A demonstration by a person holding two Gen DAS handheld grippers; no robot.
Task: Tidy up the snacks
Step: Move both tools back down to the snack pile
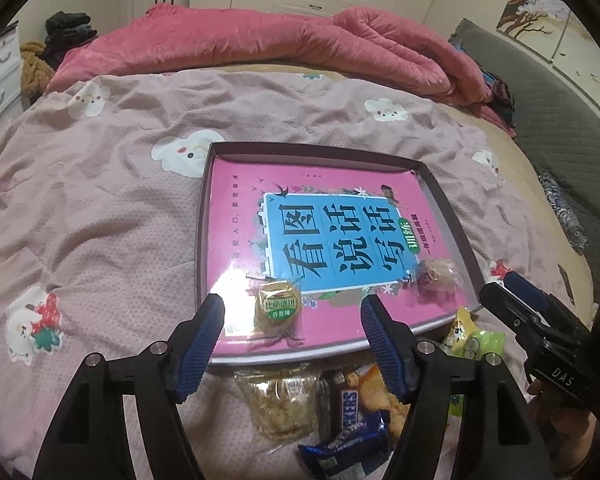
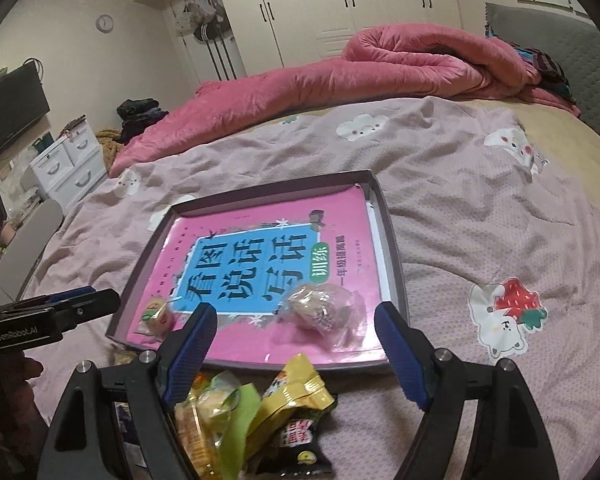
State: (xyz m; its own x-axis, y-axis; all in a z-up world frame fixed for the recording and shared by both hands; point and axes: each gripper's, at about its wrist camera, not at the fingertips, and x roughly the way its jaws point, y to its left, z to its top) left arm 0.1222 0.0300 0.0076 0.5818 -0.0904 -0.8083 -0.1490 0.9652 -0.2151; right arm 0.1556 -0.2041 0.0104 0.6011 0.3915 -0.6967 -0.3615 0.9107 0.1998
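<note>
Both grippers hover over the near edge of the tray [image 1: 204,216], jaws wide and holding nothing: left gripper [image 1: 292,312] sits above the green-label pastry [image 1: 278,312] in the tray's near-left corner, right gripper [image 2: 294,322] above the clear-wrapped pastry [image 2: 320,312] at the near right. Both pastries lie on the pink book [image 1: 240,184] that fills the tray, well apart from each other. The other snacks are piled on the bedspread [image 1: 80,220] just in front of the tray (Snickers bar [image 1: 346,410], blue packet [image 1: 348,448], yellow packet [image 2: 300,388], green packet [image 2: 236,412], black packet [image 2: 300,440]).
</note>
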